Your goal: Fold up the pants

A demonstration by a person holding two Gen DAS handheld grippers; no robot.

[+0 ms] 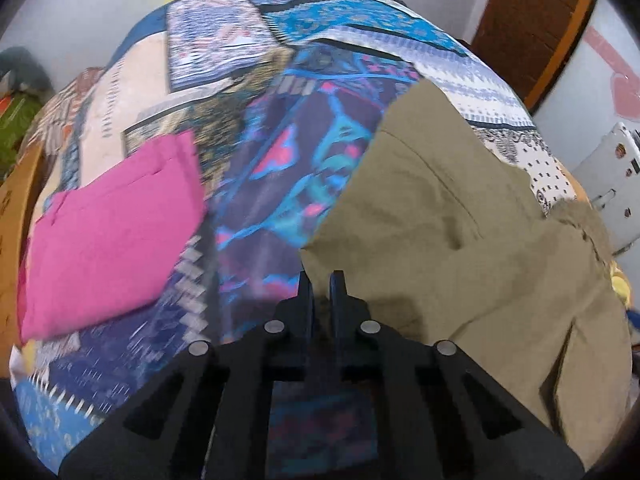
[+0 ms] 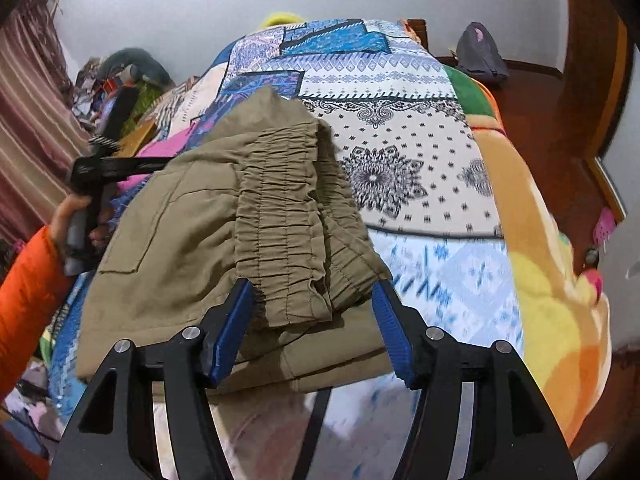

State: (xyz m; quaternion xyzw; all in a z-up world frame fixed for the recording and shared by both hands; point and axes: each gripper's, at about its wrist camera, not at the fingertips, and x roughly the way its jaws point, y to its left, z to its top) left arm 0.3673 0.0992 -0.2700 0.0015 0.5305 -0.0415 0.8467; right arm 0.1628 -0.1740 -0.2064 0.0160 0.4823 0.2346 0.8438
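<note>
Olive-green pants (image 2: 192,240) lie folded on a patchwork bedspread (image 2: 420,184), with the gathered elastic waistband (image 2: 288,216) on top. My right gripper (image 2: 314,292) is open, its blue-padded fingers (image 2: 394,332) either side of the waistband's near end. In the left wrist view the pants (image 1: 448,216) fill the right half. My left gripper (image 1: 322,280) is shut with nothing between its fingers, its tips at the pants' left edge above the bedspread (image 1: 280,152). The left gripper also shows in the right wrist view (image 2: 120,166), held by a hand in an orange sleeve.
A folded pink garment (image 1: 108,236) lies on the bed left of the pants. A yellow-orange blanket (image 2: 552,280) drapes the bed's right side. A wooden door (image 1: 536,20) and clutter (image 2: 120,80) stand beyond the bed.
</note>
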